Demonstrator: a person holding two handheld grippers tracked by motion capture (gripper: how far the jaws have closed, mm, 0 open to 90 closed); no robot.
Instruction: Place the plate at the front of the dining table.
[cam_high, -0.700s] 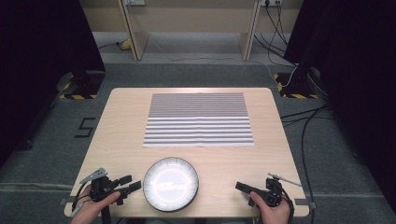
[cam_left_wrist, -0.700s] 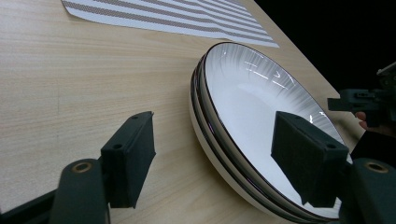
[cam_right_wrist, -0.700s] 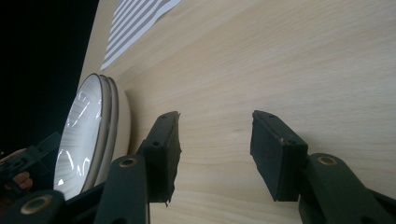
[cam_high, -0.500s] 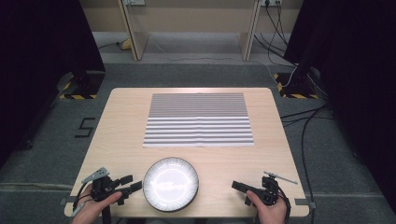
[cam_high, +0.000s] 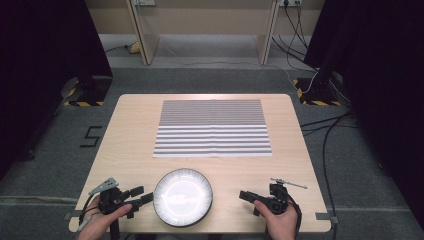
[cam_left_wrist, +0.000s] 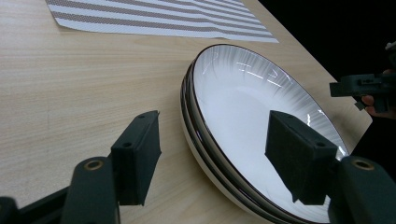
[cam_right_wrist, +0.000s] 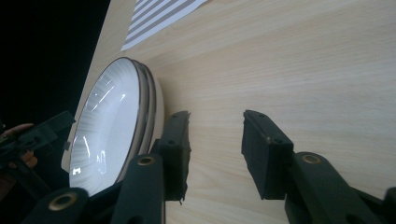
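Note:
A stack of white plates with dark rims and fine grey rays sits at the table's near edge, in the middle. My left gripper lies just left of the stack and is open. In the left gripper view the stack's near rim lies between the spread jaws of that gripper. My right gripper is open, a short way right of the plates. In the right gripper view it holds nothing, with the plates just left of its left jaw.
A grey-and-white striped mat lies flat on the far half of the wooden table. Bare wood runs between the mat and the plates. Cables and dark curtains surround the table on the floor.
My right gripper has slid left along the near edge, closer to the plates. The left gripper and the plates have stayed put.

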